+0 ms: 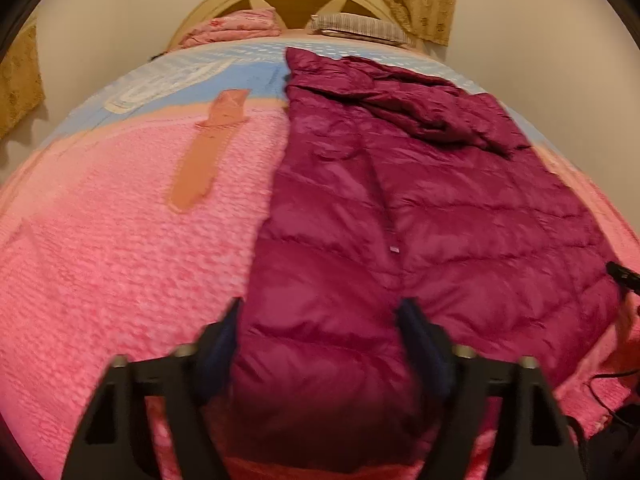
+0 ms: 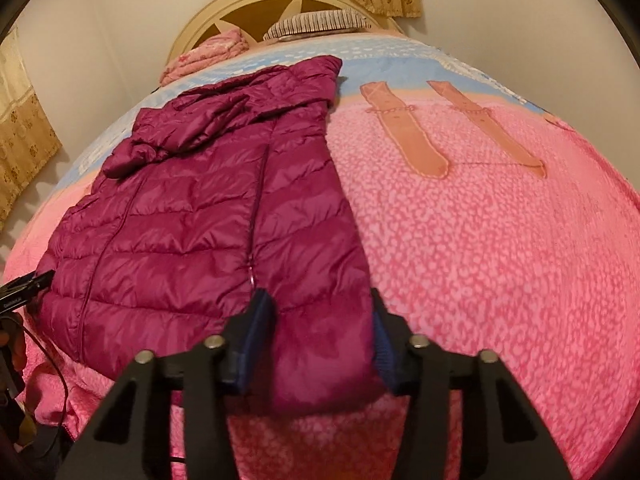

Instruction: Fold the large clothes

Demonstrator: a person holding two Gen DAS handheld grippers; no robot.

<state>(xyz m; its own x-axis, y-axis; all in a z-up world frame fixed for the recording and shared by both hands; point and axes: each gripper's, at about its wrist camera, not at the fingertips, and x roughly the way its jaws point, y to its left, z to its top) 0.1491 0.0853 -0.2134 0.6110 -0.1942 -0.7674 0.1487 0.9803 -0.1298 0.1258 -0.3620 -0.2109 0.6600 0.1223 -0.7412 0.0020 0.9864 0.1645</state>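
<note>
Left wrist: left gripper [image 1: 320,320] fingers straddle jacket [image 1: 420,208] hem on bed [image 1: 120,240], grip unclear. Right wrist: right gripper [image 2: 320,320] fingers clenched on hem corner.

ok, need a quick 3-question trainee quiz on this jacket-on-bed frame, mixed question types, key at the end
1. True or false: the magenta puffer jacket lies spread on the pink bedspread.
2. Multiple choice: the left hand-held gripper and the right hand-held gripper both straddle which end of the jacket? A) the collar end near the headboard B) the hem end nearest the cameras C) a sleeve cuff
3. Short answer: what lies bunched across the jacket's upper part?

Key:
1. True.
2. B. Hem fabric sits between the fingers of each; whether the pads are pressing yet cannot be told.
3. A folded-in sleeve.
</note>
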